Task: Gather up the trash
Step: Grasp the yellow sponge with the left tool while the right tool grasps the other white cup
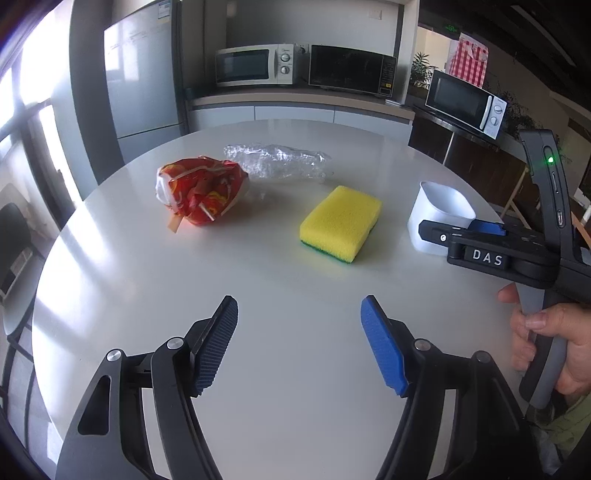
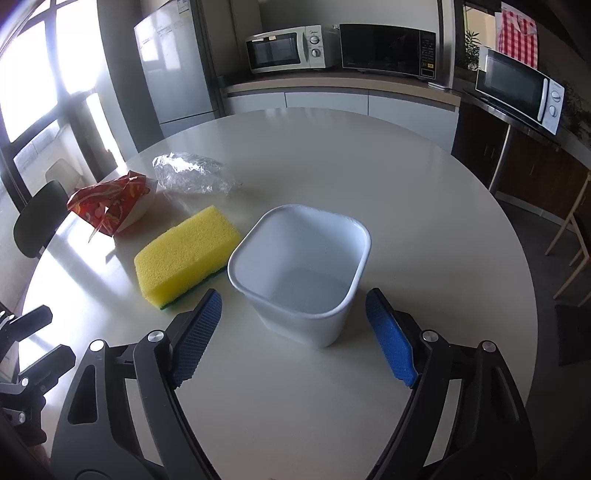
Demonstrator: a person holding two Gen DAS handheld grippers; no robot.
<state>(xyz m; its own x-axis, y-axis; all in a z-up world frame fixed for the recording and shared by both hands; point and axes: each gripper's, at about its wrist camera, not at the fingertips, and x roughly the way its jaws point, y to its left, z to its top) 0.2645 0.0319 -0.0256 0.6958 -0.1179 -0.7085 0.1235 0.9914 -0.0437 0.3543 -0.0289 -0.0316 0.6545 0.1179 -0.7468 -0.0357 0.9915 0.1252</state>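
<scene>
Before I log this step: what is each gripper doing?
Left gripper: open, holding nothing.
Right gripper: open, holding nothing, just short of the white bin.

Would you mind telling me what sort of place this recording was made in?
Probably an office pantry or break room: three microwave ovens, like the white one, line the counter, a tall silver refrigerator beside them, and a round white table in front.

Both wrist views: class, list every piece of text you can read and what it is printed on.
"DAS": white letters on the right tongs body.
Red snack wrapper print: too crumpled to read.
Fridge sticker, white microwave badge, green ceiling sign: too small or blurred.
</scene>
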